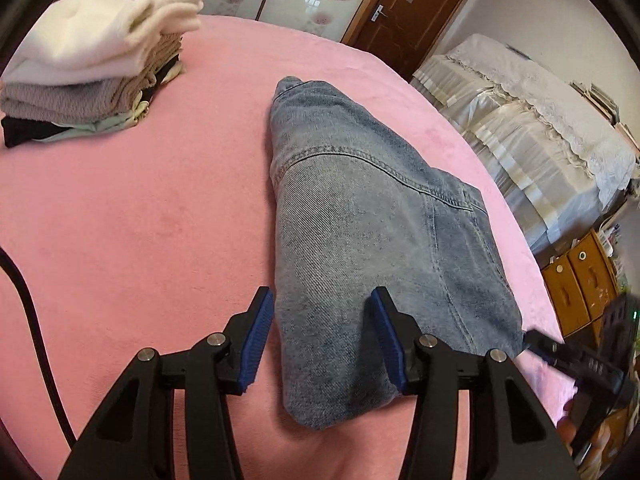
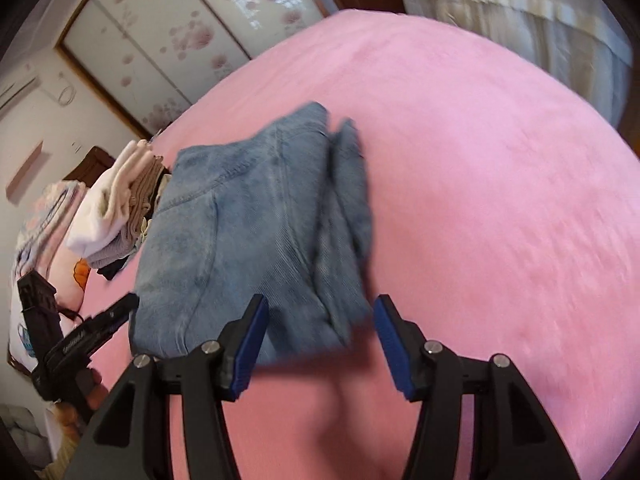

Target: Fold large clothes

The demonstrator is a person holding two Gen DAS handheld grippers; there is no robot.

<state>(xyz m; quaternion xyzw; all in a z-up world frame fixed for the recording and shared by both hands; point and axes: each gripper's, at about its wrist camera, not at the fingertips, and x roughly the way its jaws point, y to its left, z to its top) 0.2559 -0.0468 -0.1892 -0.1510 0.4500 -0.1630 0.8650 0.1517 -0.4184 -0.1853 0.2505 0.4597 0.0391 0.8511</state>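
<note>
We had the left tool (image 1: 322, 312) spread, its blue pads (image 1: 256, 340) bracketing the near end of the folded jeans (image 1: 360, 240) without pinching them. The jeans lay on the pink bed (image 1: 140, 220), running away from the tool's tips, with a stack of folded clothes (image 1: 88, 68) well off to its far left. We judged the denim heavy and fairly stiff for cloth, apt to keep a crease but to sag if lifted by one corner.

Our right tool (image 2: 320, 320) was likewise spread, gripping nothing; the jeans (image 2: 248, 232) sat just ahead and left of its tips, their layered edges (image 2: 344, 208) straight in front. We reckoned the best hold was through all layers at the thick folded edge, one tool at each end.
</note>
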